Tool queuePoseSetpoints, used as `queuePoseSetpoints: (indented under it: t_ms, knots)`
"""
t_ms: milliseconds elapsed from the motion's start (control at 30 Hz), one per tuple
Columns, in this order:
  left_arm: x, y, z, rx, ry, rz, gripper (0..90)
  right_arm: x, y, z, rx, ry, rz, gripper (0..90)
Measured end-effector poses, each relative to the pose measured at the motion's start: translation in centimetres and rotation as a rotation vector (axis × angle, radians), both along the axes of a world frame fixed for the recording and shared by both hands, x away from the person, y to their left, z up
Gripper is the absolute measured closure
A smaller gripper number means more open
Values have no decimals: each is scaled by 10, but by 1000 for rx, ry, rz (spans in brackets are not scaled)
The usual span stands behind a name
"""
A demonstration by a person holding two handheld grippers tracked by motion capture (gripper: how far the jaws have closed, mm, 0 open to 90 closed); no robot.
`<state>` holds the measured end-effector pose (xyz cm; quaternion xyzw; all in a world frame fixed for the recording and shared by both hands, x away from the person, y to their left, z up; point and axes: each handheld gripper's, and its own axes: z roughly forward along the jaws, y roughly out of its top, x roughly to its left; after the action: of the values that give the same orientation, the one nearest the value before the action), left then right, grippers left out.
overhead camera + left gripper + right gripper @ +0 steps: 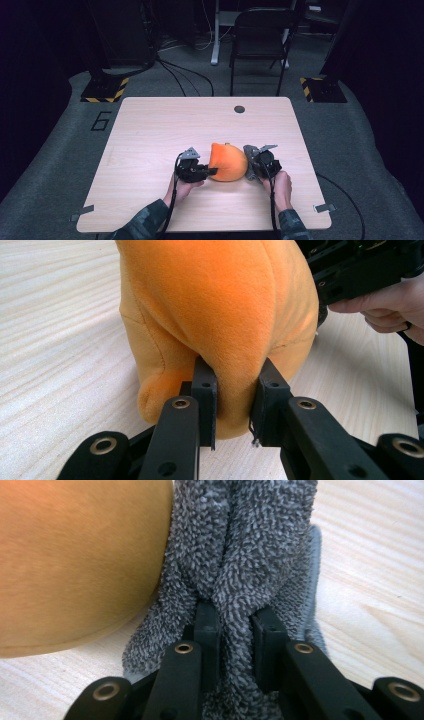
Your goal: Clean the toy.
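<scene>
The rounded plush toy (227, 162) is bright orange, paler at its seams. The nubby microfibre cloth (250, 555) is mottled grey. The pale wood-grain bench (150, 130) shows fine streaks. Both sets of jaws are matte black with brass-coloured rivets. Yellow-and-black hazard stripes (107, 92) mark the dark floor.

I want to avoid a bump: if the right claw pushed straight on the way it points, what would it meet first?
The right claw already pinches the grey cloth. Straight ahead, it would probably press that cloth into the orange plush toy beside it, though depth is unclear.
</scene>
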<state>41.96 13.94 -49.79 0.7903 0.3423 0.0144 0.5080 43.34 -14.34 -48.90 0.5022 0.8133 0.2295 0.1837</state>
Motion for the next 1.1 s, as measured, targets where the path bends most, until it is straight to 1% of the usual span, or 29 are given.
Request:
queuePoseSetpoints:
  t_ms: [67,100,133,200,233,267,300,333,367,400,433,467,500,533,567,633,667,733,767,800,867,933,967,1000,1033,1067,1100]
  knots:
    - [0,0,0,0,0,-1,754,0,1,0,0,9,-3,769]
    - [0,0,0,2,0,-3,754,1,-1,1,-5,5,6,769]
    - [0,0,0,2,0,-3,753,1,-2,3,2,8,1,770]
    - [1,0,0,2,-1,-3,753,0,-8,12,8,-11,-15,770]
    - [1,0,0,3,-4,-4,752,-1,-12,19,20,-30,-25,770]
    - [1,0,0,3,-3,-4,752,-5,-16,32,43,-62,-28,770]
    - [1,0,0,6,-3,-4,752,-8,-17,41,61,-83,-30,771]
    - [1,0,0,6,-4,-5,751,-14,-16,56,94,-122,-26,771]
    - [1,0,0,6,-4,-4,750,-20,-14,68,121,-155,-17,771]
    - [1,0,0,6,-5,-2,749,-24,-11,76,136,-177,4,772]
    - [1,0,0,6,-5,-2,748,-29,-5,84,160,-202,43,772]
    - [1,0,0,6,-5,-2,747,-31,1,86,167,-208,68,772]
    - [1,0,0,8,-6,-2,746,-34,13,84,160,-193,95,772]
    - [1,0,0,9,-5,-1,744,-34,21,80,140,-176,109,773]
    - [1,0,0,14,-5,0,740,-32,31,69,109,-152,133,776]
    - [2,0,-2,13,0,1,731,-29,40,55,64,-150,126,779]
    - [2,1,-2,10,4,0,726,-28,40,52,65,-150,125,779]
    - [2,1,-2,6,1,-3,718,-27,38,53,70,-142,134,779]
    - [3,0,-2,8,-8,-12,709,-28,38,53,67,-143,134,779]
    - [3,1,-3,3,-11,-17,701,-28,38,52,69,-146,122,779]
    - [4,2,-3,1,-11,-26,674,-28,37,52,69,-140,125,780]
    - [5,3,-3,-4,-21,-36,624,-27,36,51,66,-148,130,780]
    - [6,3,-2,-2,-28,-46,583,-28,36,51,64,-142,127,780]
    - [6,3,-2,-2,-28,-46,548,-27,36,50,62,-151,128,780]
    - [6,5,-2,-5,-55,-64,492,-27,36,50,61,-146,123,780]
    - [5,6,-2,1,-74,-64,469,-27,36,50,67,-142,112,780]
    - [5,8,-1,9,-94,-58,432,-26,34,49,62,-147,120,780]
